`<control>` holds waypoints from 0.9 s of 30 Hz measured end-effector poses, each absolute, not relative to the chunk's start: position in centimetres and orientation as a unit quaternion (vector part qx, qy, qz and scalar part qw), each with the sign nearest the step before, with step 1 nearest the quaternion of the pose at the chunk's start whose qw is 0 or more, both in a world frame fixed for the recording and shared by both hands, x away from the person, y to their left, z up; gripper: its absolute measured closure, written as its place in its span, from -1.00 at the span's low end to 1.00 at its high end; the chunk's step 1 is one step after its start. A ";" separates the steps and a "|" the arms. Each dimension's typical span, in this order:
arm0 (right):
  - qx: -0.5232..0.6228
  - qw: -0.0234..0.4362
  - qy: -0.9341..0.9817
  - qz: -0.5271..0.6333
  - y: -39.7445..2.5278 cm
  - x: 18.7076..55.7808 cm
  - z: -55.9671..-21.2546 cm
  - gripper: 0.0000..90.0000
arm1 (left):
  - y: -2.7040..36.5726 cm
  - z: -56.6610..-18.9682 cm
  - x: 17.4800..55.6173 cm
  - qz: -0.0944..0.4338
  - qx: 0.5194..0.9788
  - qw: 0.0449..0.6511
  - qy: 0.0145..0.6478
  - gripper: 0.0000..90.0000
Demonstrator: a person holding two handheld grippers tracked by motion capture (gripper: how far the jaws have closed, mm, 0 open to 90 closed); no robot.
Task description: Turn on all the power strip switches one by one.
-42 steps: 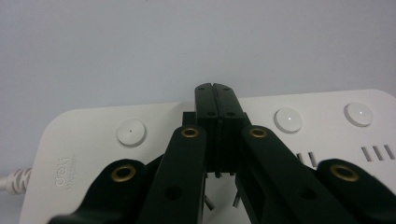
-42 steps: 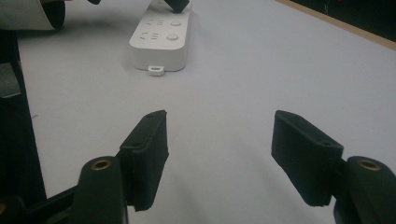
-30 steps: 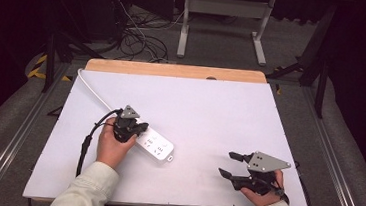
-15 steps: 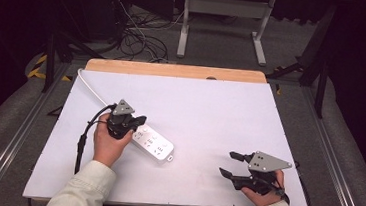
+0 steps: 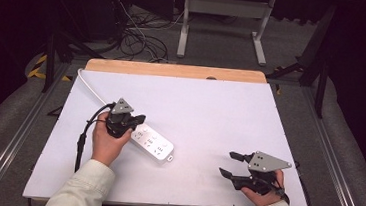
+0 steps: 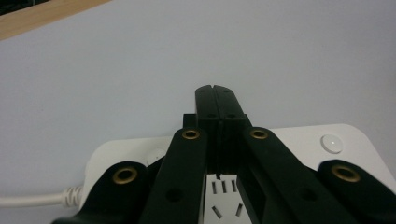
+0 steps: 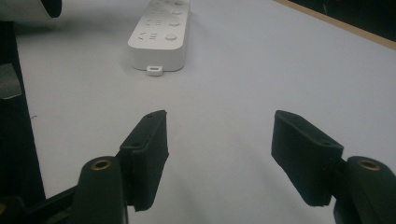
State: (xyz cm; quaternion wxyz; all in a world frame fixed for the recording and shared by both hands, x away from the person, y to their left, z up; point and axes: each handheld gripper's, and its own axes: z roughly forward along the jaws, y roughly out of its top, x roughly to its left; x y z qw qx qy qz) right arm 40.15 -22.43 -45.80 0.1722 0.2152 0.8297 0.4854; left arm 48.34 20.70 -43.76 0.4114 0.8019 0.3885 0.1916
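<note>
A white power strip lies left of centre on the white table top, and its white cord runs off to the back left. My left gripper hovers over the strip's cord end. In the left gripper view its jaws are shut together with nothing between them, above the strip and its sockets. My right gripper is held low near the front right, apart from the strip. Its jaws stand open and empty, pointing toward the strip's free end.
A wooden strip edges the table's far side. Beyond it on the floor are tangled cables and a metal stand. A black cable loops from the left gripper along the person's left hand.
The left gripper has shifted a little left and away along the power strip toward its cord end. The right gripper has stayed put and open.
</note>
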 end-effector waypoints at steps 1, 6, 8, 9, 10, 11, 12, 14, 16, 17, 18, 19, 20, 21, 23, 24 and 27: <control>0.215 0.172 0.830 0.485 -22.4 40.1 -45.8 -0.18 | 20.8 -43.7 48.4 0.195 0.802 0.409 0.389 1.00; 0.214 0.172 0.830 0.486 -22.4 40.2 -45.8 -0.18 | 22.6 -43.9 49.3 0.195 0.794 0.407 0.407 1.00; 0.214 0.172 0.830 0.486 -22.4 40.2 -45.8 -0.18 | 23.2 -44.1 49.5 0.192 0.788 0.409 0.418 1.00; 0.214 0.172 0.830 0.486 -22.4 40.2 -45.9 -0.18 | 23.5 -44.1 49.6 0.194 0.789 0.406 0.419 1.00; 0.214 0.172 0.830 0.486 -22.4 40.2 -45.9 -0.18 | 23.6 -44.3 49.7 0.191 0.786 0.407 0.424 1.00; 0.214 0.171 0.830 0.485 -22.4 40.2 -45.9 -0.18 | 23.8 -44.4 49.8 0.186 0.785 0.409 0.427 1.00; 0.214 0.172 0.830 0.486 -22.4 40.2 -45.9 -0.18 | 24.0 -44.5 49.9 0.185 0.784 0.409 0.428 1.00; 0.214 0.172 0.830 0.486 -22.4 40.2 -45.8 -0.18 | 24.1 -44.7 50.0 0.180 0.784 0.409 0.431 1.00; 0.214 0.172 0.830 0.486 -22.4 40.2 -45.8 -0.18 | 23.9 -44.8 50.1 0.180 0.788 0.404 0.428 1.00; 0.214 0.172 0.830 0.486 -22.4 40.2 -45.8 -0.18 | 23.8 -44.9 50.1 0.182 0.791 0.401 0.425 1.00; 0.214 0.172 0.830 0.485 -22.4 40.1 -45.8 -0.18 | 23.7 -45.0 50.1 0.181 0.793 0.399 0.423 1.00; 0.214 0.172 0.830 0.485 -22.4 40.1 -45.8 -0.18 | 23.6 -45.1 50.2 0.181 0.795 0.396 0.422 1.00; 0.214 0.172 0.830 0.485 -22.4 40.1 -45.8 -0.18 | 23.5 -45.2 50.2 0.182 0.798 0.393 0.420 1.00; 0.214 0.172 0.830 0.485 -22.4 40.1 -45.8 -0.18 | 23.4 -45.2 50.2 0.181 0.799 0.391 0.420 1.00; 0.214 0.172 0.830 0.485 -22.4 40.1 -45.8 -0.18 | 23.3 -45.4 50.3 0.181 0.801 0.388 0.418 1.00; 0.214 0.172 0.830 0.485 -22.5 40.1 -45.8 -0.18 | 23.3 -45.5 50.3 0.179 0.801 0.389 0.418 1.00; 0.214 0.172 0.830 0.485 -22.5 40.1 -45.8 -0.18 | 23.2 -45.6 50.4 0.180 0.805 0.383 0.417 1.00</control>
